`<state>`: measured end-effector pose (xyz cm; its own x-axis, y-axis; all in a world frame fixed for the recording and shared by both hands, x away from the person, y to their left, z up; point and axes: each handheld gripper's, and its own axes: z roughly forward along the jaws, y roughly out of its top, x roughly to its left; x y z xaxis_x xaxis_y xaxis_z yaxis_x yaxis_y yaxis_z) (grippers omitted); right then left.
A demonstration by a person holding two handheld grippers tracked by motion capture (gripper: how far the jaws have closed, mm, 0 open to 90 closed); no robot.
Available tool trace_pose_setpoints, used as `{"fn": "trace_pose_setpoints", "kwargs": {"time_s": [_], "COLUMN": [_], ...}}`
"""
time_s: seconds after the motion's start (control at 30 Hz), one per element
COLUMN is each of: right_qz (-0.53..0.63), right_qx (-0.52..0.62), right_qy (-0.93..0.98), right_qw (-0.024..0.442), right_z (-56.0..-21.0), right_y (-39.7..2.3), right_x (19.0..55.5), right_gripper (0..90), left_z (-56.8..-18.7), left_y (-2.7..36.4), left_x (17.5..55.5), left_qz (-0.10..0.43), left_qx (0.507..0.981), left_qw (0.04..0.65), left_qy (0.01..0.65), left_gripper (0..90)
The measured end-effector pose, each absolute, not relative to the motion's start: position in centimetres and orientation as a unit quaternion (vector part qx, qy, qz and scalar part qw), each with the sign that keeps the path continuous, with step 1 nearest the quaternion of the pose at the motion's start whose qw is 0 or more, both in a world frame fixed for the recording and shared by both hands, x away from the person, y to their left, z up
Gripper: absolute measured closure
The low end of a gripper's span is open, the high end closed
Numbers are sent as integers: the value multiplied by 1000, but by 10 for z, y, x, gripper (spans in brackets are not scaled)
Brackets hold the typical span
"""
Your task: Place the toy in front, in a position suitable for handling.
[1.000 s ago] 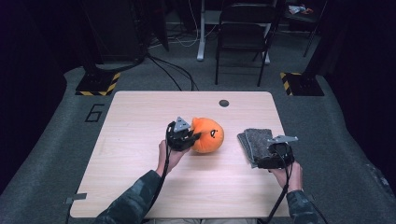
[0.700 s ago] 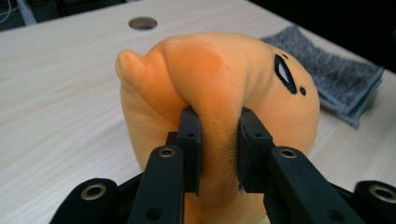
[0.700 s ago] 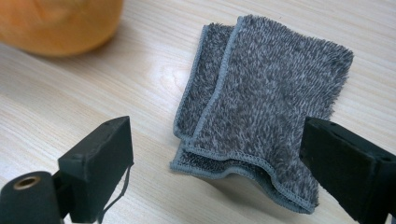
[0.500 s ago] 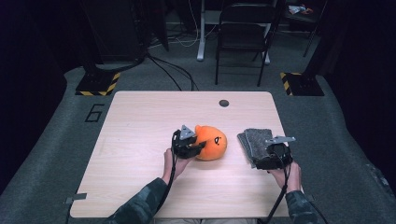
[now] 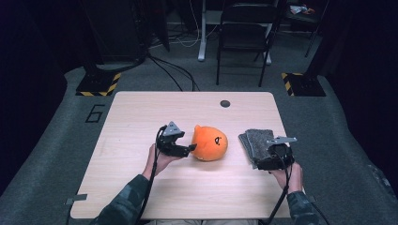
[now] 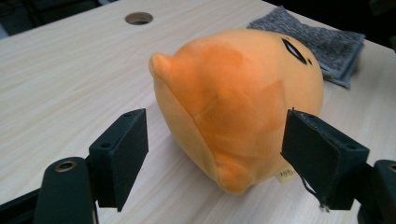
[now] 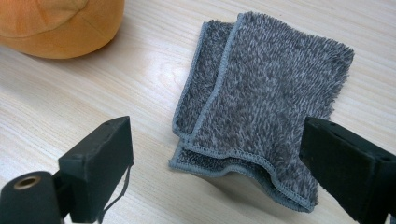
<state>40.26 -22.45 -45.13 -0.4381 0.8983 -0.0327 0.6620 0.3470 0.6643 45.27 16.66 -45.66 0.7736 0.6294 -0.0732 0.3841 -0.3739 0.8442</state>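
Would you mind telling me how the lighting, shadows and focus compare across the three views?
High view: the table is lit while the room around it is dark, and the picture is soft. Left gripper view: the orange plush is fairly sharp, with a soft shadow beneath it. Right gripper view: the grey cloth shows crisp fibres and casts a shadow at its near edge.

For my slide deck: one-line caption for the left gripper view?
Left claw open, jaws just widened, around an orange plush toy lying on the wooden table.

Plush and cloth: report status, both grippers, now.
Left gripper open, jaws just opened, plush loose between them on the table. Right gripper open over the folded cloth. Nothing in the way.
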Motion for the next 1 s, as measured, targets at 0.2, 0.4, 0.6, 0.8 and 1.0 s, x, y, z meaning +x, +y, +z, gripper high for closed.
{"fn": "trace_pose_setpoints", "kwargs": {"time_s": [0.2,0.4,0.6,0.8,1.0], "right_qz": [291,291,289,284,287], "right_qx": [489,493,497,491,496], "right_qy": [797,795,794,799,796], "right_qw": [201,199,196,198,197], "right_z": [-452,-453,-454,-457,-457], "right_y": [-224,-227,-228,-227,-228], "right_x": [403,402,402,404,403], "right_gripper": [88,87,87,88,89], "left_z": [-467,-479,-485,-487,-480], "left_y": [158,150,146,146,141], "left_x": [453,456,451,448,443], "left_qz": [126,117,124,136,158], "left_qx": [845,858,859,849,823], "left_qw": [440,427,430,439,460], "left_qy": [277,260,249,261,293], "left_gripper": [234,343,559,731,769]}}
